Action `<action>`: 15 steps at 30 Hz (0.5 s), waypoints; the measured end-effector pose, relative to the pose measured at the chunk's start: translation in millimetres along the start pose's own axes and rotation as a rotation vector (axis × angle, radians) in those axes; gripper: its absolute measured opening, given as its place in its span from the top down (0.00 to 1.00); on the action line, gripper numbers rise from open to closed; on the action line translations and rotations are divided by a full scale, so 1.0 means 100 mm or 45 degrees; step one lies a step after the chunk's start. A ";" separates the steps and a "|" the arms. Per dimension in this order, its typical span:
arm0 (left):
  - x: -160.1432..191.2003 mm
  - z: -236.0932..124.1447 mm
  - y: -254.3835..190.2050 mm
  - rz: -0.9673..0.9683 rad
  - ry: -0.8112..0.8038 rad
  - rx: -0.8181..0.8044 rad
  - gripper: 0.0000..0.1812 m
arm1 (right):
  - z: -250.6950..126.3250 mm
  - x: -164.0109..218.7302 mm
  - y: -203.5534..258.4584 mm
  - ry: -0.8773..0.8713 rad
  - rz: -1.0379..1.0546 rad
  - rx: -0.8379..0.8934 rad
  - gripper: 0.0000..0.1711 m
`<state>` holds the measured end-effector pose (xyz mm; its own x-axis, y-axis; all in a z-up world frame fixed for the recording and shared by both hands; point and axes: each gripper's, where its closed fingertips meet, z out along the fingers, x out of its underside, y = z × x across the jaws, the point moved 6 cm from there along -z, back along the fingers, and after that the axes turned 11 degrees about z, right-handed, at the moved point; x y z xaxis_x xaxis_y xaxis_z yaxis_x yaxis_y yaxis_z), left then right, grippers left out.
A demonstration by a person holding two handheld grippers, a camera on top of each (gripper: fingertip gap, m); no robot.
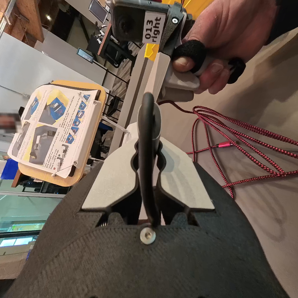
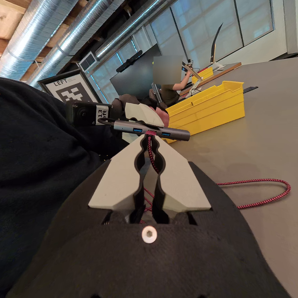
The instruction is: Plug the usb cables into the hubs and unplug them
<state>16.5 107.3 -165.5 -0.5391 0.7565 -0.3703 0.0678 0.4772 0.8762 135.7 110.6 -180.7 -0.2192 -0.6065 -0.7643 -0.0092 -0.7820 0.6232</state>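
We take the grey hub [image 2: 151, 130] as our landmark. It is held off the worktop [image 2: 241, 153], level in front of the right tongs [image 2: 149, 137], and the left tongs [image 2: 145, 120] close on its body from the far side; in the left wrist view those same tongs [image 1: 148, 146] pinch the hub [image 1: 149, 122] end-on, with its short black lead [image 1: 146, 161] looping back between their fingers.

The right tongs sit narrow, clamped on the red plug [image 2: 150, 132] of the braided red cable [image 2: 151, 154], and that plug meets the hub's middle port, between the two blue ports (whether it is fully seated we cannot tell). The rest of the cable trails on the worktop below and to the right of the hub, and a yellow bin [image 2: 209, 109] stands behind it.

We judge this the mating step at the port, whether seating or about to pull. Next calls for a straight push or pull along the plug's axis, with the left tongs bracing the hub against twist.
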 end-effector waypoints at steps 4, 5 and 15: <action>-0.03 -0.02 0.00 0.010 -0.019 0.028 0.91 | 0.00 -0.01 -0.01 0.015 0.034 -0.034 0.98; -0.04 -0.03 0.00 0.017 -0.020 0.025 0.91 | 0.01 -0.03 0.00 0.018 0.039 -0.032 0.98; -0.04 -0.05 -0.01 0.012 -0.036 0.069 0.91 | 0.07 0.02 0.00 0.106 0.039 -0.024 0.98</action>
<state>14.5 102.1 -163.5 -0.5147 0.7728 -0.3714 0.1187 0.4932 0.8618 128.8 110.7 -180.9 -0.1369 -0.6392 -0.7567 0.0144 -0.7651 0.6437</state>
